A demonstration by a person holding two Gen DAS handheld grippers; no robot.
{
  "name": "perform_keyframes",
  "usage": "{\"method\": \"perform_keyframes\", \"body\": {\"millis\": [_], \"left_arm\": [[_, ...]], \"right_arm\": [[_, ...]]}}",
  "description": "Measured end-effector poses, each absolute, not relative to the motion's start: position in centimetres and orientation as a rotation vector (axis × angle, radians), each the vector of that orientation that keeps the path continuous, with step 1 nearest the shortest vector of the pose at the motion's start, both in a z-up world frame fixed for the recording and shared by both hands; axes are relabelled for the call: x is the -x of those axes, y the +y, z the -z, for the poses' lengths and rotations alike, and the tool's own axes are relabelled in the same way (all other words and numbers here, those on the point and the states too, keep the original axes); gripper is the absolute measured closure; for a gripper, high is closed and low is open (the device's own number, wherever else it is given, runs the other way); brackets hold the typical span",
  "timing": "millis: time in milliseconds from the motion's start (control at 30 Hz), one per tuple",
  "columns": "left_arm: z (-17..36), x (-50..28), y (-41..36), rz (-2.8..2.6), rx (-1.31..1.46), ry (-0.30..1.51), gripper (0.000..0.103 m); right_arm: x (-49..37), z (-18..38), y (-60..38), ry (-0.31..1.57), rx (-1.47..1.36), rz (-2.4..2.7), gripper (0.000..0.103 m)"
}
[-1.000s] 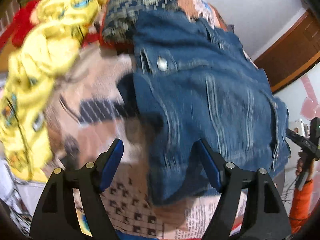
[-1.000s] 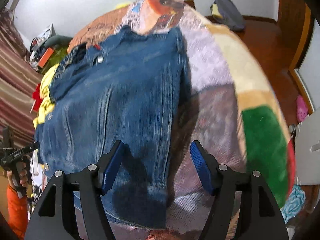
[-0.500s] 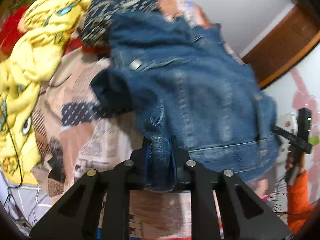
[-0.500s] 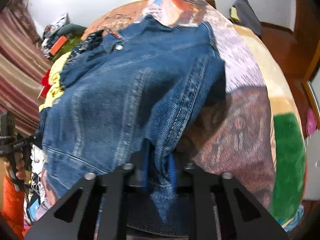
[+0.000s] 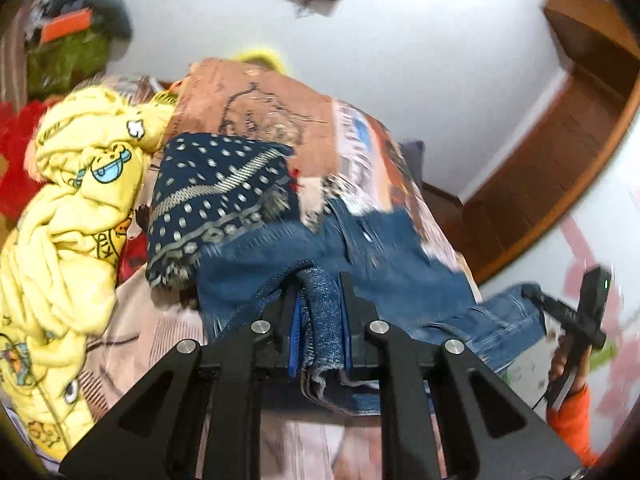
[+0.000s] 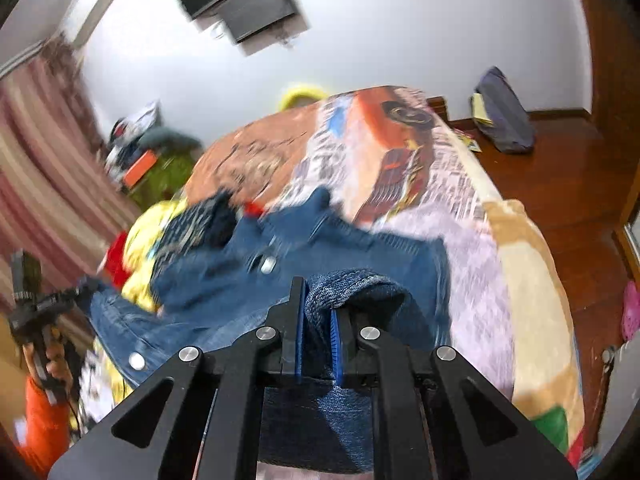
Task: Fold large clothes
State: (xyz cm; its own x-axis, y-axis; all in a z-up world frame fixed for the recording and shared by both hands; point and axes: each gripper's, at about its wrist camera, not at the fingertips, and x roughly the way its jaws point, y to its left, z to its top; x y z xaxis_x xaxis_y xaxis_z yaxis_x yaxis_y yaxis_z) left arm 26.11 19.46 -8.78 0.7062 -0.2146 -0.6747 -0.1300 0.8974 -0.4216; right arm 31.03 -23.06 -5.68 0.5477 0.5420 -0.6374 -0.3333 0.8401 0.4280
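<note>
**Both grippers clamped on denim jacket over the bed**

Bed with printed blanket (image 6: 420, 184) fills the space ahead of both tools; orange, lilac and tan patches, a red car print on the far part in the right wrist view. Same blanket (image 5: 256, 104) shows brown-orange ahead of the left tool.

Denim jacket (image 6: 304, 264) lies spread on the blanket directly in front of the right gripper, snap buttons visible, motion-blurred. In the left wrist view the jacket (image 5: 380, 264) stretches ahead and off to the right of the tool, toward the other gripper.

Yellow cartoon-print garment (image 5: 68, 216) is heaped far left of the left gripper. Navy patterned cloth (image 5: 216, 200) sits ahead-left of it, its near edge touching or overlapping the denim; can't tell which lies on top.

Right gripper (image 6: 316, 332): jaws nearly closed, blue pads pinching a thick fold of jacket hem that bulges up over the fingertips. Left gripper (image 5: 320, 320): jaws squeezed in on a bunched denim edge, fabric hanging down between the pads.

Right gripper (image 5: 576, 316) also shows at the right edge of the left view, held in an orange-sleeved hand, with denim reaching it. Left gripper (image 6: 36, 304) shows at the left edge of the right view, the same way.
</note>
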Motion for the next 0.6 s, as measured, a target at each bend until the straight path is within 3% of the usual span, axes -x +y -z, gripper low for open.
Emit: {"method": "perform_keyframes", "body": {"millis": [300,467,533,567,600], "left_arm": [[20.3,-34.0,21.4,-0.111,0.435,1.011,0.084],[20.0,-33.3,19.6,-0.085,0.265,1.008,0.083],[19.1,-32.9,18.8,-0.088,0.182,1.032,0.078],[18.9,-32.9,18.8,-0.093,0.163,1.034,0.071],[18.1,-32.4,18.6,-0.125,0.121,1.024,0.057]], "right_arm": [[-39.8,15.7,-20.7,1.1,-0.271,-0.419,0.093],[-39.8,16.8,-22.7,1.148,-0.348,-0.469,0.091],[-39.7,15.7,-23.6,1.14,-0.331,-0.433,0.086],[-39.3,14.8,-24.0,1.118,-0.313,-0.412,0.081],[-39.1,14.2,-24.2,1.098,-0.299,-0.396,0.077]]}}
